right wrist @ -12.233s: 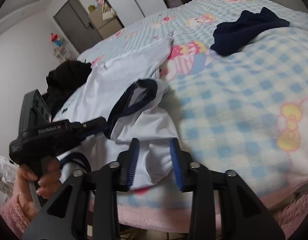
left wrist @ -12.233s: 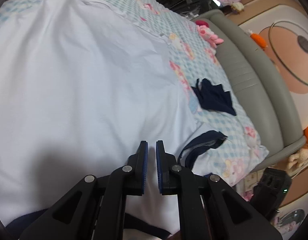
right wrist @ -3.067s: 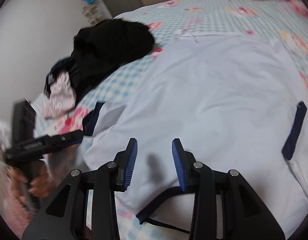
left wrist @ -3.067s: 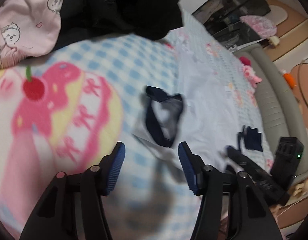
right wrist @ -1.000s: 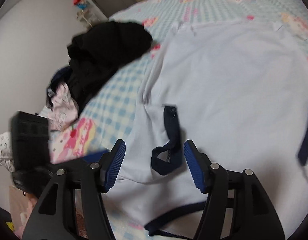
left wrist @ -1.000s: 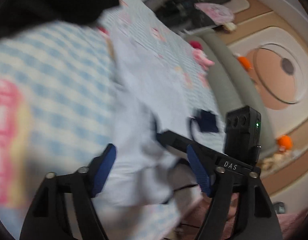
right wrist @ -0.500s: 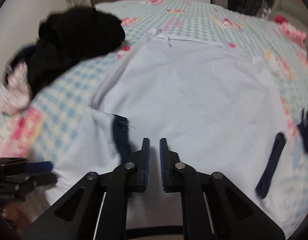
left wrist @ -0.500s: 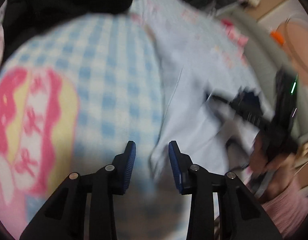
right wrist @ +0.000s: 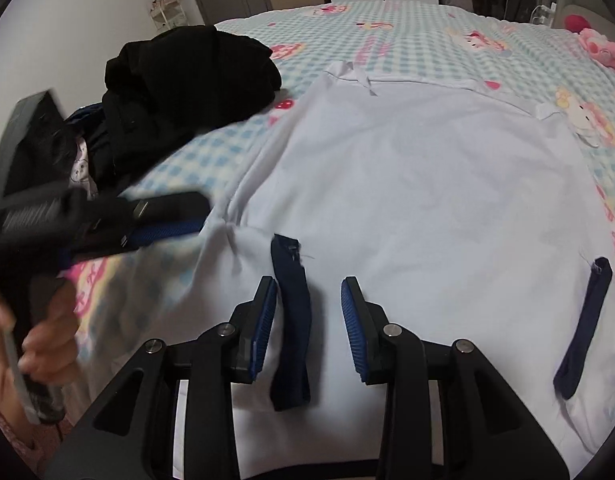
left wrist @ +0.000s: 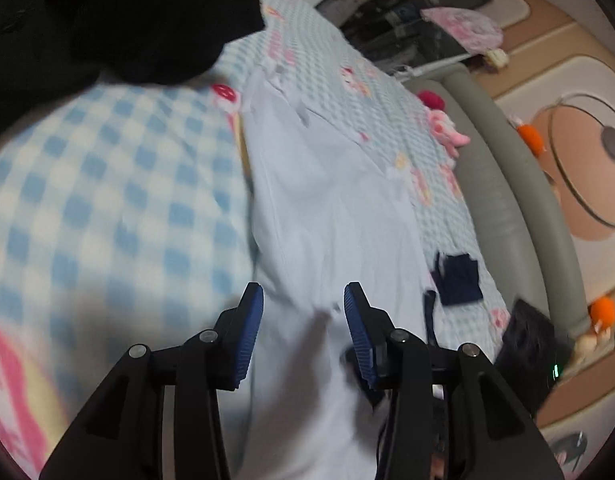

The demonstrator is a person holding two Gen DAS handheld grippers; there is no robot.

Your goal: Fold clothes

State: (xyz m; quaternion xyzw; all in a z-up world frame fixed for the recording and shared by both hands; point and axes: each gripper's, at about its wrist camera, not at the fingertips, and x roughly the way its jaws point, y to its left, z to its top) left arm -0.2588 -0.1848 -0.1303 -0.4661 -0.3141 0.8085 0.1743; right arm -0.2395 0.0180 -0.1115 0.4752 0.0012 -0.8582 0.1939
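On the far left of the right wrist view, a hand (right wrist: pixel 47 344) holds the left gripper (right wrist: pixel 175 216), which reaches over the checked bedcover (right wrist: pixel 419 12) to the left edge of the white shirt (right wrist: pixel 427 184). It is blurred there. In its own view its jaws stand apart and are opening, above the white cloth, and nothing is pressed between the blue pads (left wrist: pixel 249 332). Behind it, at the upper left, lies a heap of black clothes (right wrist: pixel 187 80).

The white shirt is spread flat on the middle of the bed. Its left sleeve is folded inward, so the dark blue cuff (right wrist: pixel 291 320) lies on the white cloth. The right gripper (right wrist: pixel 308 326) is over this cuff; its jaws are apart and opening, and the cuff lies between them, near the left pad, not clamped. Further right, the other dark cuff (right wrist: pixel 587 320) lies near the shirt's right edge. A pink soft toy (right wrist: pixel 599 48) is at the far right.
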